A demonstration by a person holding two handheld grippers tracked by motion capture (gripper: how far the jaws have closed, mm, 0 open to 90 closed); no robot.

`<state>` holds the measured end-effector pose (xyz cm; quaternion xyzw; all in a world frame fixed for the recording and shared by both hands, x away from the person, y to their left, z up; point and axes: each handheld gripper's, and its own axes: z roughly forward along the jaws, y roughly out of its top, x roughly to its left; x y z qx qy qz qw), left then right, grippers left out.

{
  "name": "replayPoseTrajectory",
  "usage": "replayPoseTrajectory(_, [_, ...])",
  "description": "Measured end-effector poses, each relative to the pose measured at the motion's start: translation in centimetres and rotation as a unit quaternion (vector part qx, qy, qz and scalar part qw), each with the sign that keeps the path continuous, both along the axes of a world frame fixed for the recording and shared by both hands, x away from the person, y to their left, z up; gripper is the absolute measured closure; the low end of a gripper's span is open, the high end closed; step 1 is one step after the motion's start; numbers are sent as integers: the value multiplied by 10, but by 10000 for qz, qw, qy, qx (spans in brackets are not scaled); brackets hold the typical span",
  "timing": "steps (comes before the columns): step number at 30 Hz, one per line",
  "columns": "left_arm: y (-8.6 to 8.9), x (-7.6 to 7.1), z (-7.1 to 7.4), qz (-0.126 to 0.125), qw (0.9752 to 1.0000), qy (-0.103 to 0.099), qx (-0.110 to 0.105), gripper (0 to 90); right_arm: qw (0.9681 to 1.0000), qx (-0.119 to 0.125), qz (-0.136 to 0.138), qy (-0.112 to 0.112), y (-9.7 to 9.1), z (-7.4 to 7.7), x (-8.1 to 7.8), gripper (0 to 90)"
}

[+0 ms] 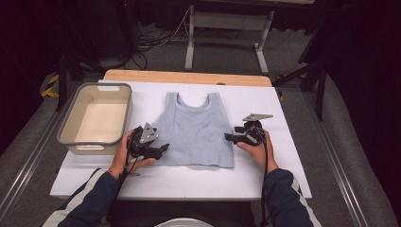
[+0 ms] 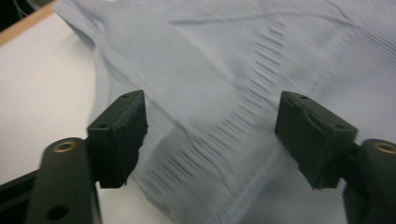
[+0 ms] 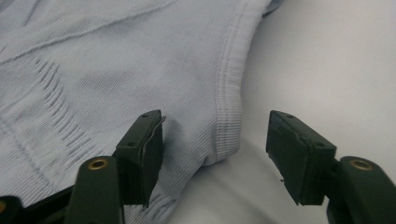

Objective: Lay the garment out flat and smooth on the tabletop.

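Observation:
A pale blue sleeveless top (image 1: 196, 130) lies flat on the white table cover (image 1: 283, 156), neck toward the far side. My left gripper (image 1: 163, 147) rests at the top's lower left edge, jaws open. In the left gripper view the fabric (image 2: 224, 79) spreads under and between the open pads (image 2: 119, 135), which do not press it. My right gripper (image 1: 229, 137) sits at the top's right side edge. In the right gripper view the ribbed hem (image 3: 229, 107) lies between the open pads (image 3: 299, 154), untouched by either.
A grey plastic bin (image 1: 97, 118) stands at the table's left, beside the top. The wooden table edge (image 1: 189, 75) runs along the far side. Behind it are a white frame's legs (image 1: 227, 33) and cables on the floor.

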<state>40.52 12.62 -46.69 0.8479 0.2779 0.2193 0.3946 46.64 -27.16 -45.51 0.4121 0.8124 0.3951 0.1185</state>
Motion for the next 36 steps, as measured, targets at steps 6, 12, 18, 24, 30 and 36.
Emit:
replayPoseTrajectory(6, [17,-10,-15,-196,9989,404,-122,181,9996,-23,287,31,7,-6,0,465])
replayPoseTrajectory(12, [24,-21,-19,-350,9968,709,-140,264,9996,3,288,-80,9,-4,-3,658])
replayPoseTrajectory(18, [26,-19,-17,-528,9948,857,-183,448,9988,26,182,-444,6,6,-11,716])
replayPoseTrajectory(24, [18,-19,-13,-757,9938,796,-188,835,9981,55,124,-603,1,21,-18,731])
replayPoseTrajectory(30, [17,-26,-10,-668,9952,709,-104,688,9975,-45,-127,-693,-2,34,-27,615])
replayPoseTrajectory(36, [27,-35,-12,-504,9971,552,-142,373,9965,-194,-167,-793,-9,28,-47,468])
